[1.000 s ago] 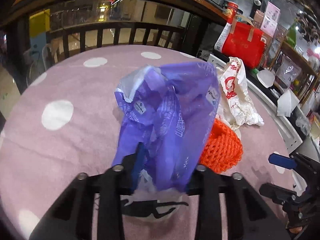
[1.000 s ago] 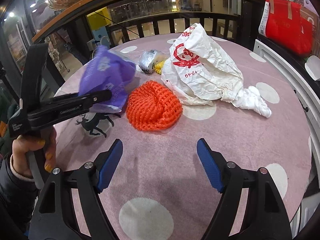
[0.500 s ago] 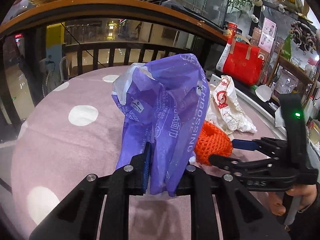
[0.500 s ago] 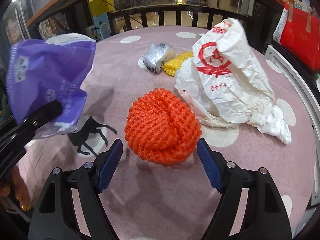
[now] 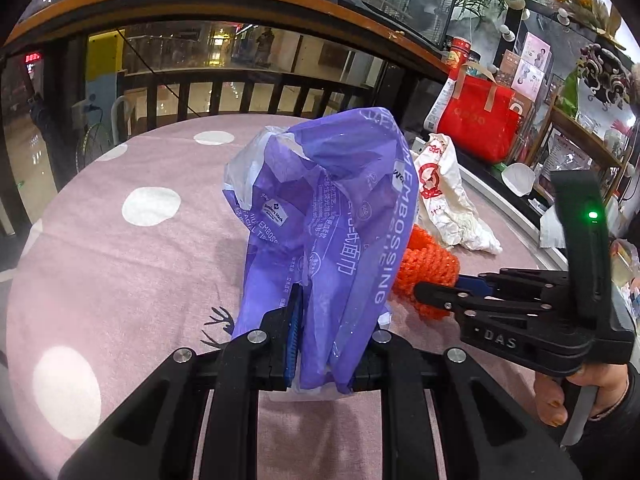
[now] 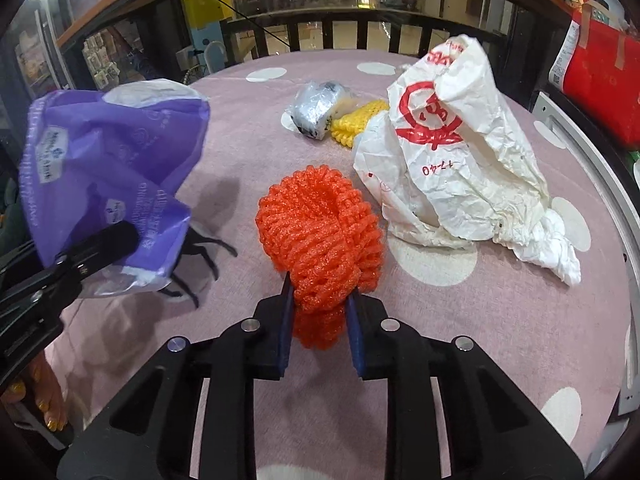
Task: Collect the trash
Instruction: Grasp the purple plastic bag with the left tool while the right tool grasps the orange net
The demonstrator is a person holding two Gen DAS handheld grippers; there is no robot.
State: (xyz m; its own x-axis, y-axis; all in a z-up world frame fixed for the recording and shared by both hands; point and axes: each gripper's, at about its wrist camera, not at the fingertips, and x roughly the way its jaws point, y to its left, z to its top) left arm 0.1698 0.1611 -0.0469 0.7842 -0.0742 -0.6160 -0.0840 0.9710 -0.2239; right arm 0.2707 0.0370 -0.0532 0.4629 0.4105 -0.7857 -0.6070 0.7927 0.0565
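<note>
My left gripper point(image 5: 328, 320) is shut on a purple plastic bag point(image 5: 332, 216), which stands up between its jaws above the pink dotted tablecloth point(image 5: 140, 272). In the right wrist view the same purple bag point(image 6: 112, 168) hangs at the left. My right gripper point(image 6: 318, 312) is closing on the orange foam net point(image 6: 320, 224), and its blue pads press into the net's near end. From the left wrist view the orange net point(image 5: 430, 268) shows behind the bag, with the right gripper point(image 5: 448, 286) reaching in from the right.
A crumpled white bag with red print point(image 6: 452, 152) lies right of the net. Behind it are a yellow foam net point(image 6: 356, 124) and a silver wrapper point(image 6: 316, 108). A red bag point(image 5: 476, 120) stands on a shelf past the table edge. A dark railing point(image 5: 240, 92) rings the far side.
My right gripper moved forward to the orange net and closed its wide-open jaws around it. The left gripper lifted the purple bag higher and tightened on it.
</note>
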